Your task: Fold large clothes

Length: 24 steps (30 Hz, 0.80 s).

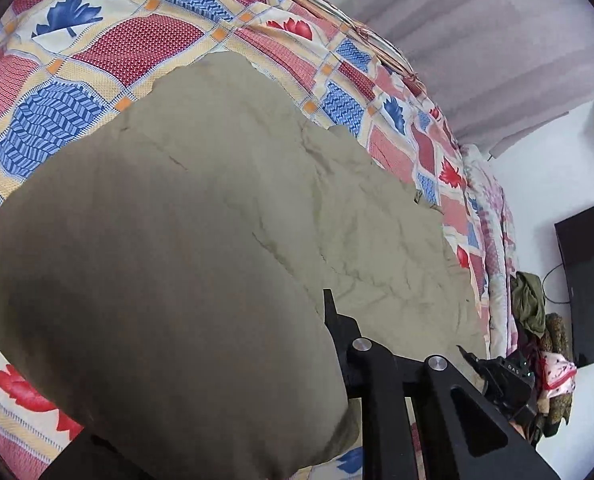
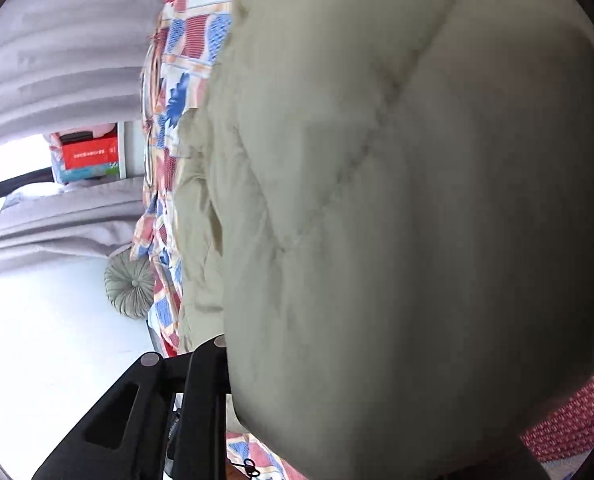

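Note:
A large olive-khaki garment [image 1: 217, 200] lies spread on a patterned bedspread [image 1: 117, 48]. Its near edge is lifted and billows over my left gripper [image 1: 321, 300], which is shut on the cloth. Only one black finger [image 1: 329, 304] shows; the other is under the fabric. Further right, my right gripper [image 1: 473, 356] sits at the garment's other near corner. In the right wrist view the same garment [image 2: 377, 200] fills most of the picture and hangs over my right gripper [image 2: 233, 332], shut on the fabric with its fingertips hidden.
Grey curtains [image 1: 477, 40] hang beyond the bed. A black screen [image 1: 589, 280] and a heap of clothes [image 1: 537, 320] stand at the right. A round grey cushion [image 2: 131, 284], a red box [image 2: 89, 152] and white floor [image 2: 37, 340] lie left of the bed.

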{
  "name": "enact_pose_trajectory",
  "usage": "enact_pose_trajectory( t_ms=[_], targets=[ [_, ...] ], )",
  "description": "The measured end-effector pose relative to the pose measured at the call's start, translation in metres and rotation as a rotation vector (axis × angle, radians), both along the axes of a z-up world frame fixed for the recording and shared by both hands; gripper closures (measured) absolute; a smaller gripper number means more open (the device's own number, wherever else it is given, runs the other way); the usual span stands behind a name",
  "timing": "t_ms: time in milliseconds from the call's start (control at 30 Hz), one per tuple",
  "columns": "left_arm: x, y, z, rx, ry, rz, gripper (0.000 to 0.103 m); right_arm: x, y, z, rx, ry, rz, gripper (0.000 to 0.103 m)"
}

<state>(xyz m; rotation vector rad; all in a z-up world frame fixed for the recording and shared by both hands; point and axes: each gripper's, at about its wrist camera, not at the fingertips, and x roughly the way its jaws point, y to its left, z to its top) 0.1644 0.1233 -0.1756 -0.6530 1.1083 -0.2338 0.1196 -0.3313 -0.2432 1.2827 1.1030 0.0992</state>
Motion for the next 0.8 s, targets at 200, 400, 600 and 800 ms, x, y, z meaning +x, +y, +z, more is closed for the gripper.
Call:
enact_pose_trajectory(
  t_ms=[200,400,600,800],
  targets=[
    [-0.046,0.006,0.006,-0.006,0.036,-0.025,0.083,-0.034,-0.002,0.015,-0.023,0.003,0.057,0.078],
    [-0.104,0.01,0.006,-0.031,0.088,-0.032,0.083,-0.084,-0.001,0.021,-0.021,0.033,0.075,0.078],
    [-0.162,0.016,-0.004,-0.023,0.17,-0.035,0.083,-0.137,-0.006,0.023,0.004,0.085,0.076,0.078],
    [-0.194,0.02,-0.027,-0.024,0.26,-0.022,0.082,-0.182,-0.006,0.02,0.002,0.136,0.082,0.077]
  ],
)
